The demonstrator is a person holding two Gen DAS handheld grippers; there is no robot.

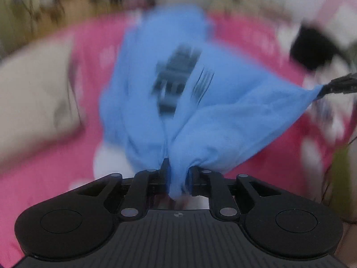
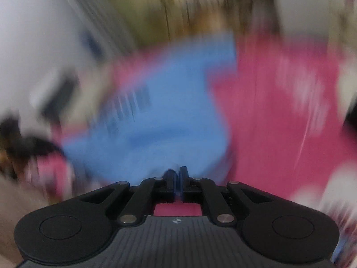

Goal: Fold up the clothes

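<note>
A light blue T-shirt (image 1: 223, 111) with a dark print (image 1: 176, 78) hangs over a pink bed cover (image 1: 44, 167), stretched between both grippers. My left gripper (image 1: 179, 172) is shut on a bunched fold of it, and cloth fills the gap between the jaws. At the right edge of the left wrist view, my right gripper (image 1: 323, 89) pinches a taut corner of the shirt. In the right wrist view, the right gripper (image 2: 177, 175) is nearly closed with a thin strip of blue fabric between its pads. There the blue T-shirt (image 2: 167, 122) spreads ahead, heavily blurred.
The pink bed cover (image 2: 279, 134) has pale markings. A large white item (image 1: 33, 100) lies on the cover to the left. A black object (image 1: 312, 47) sits at the far right among white things. Both views are motion-blurred.
</note>
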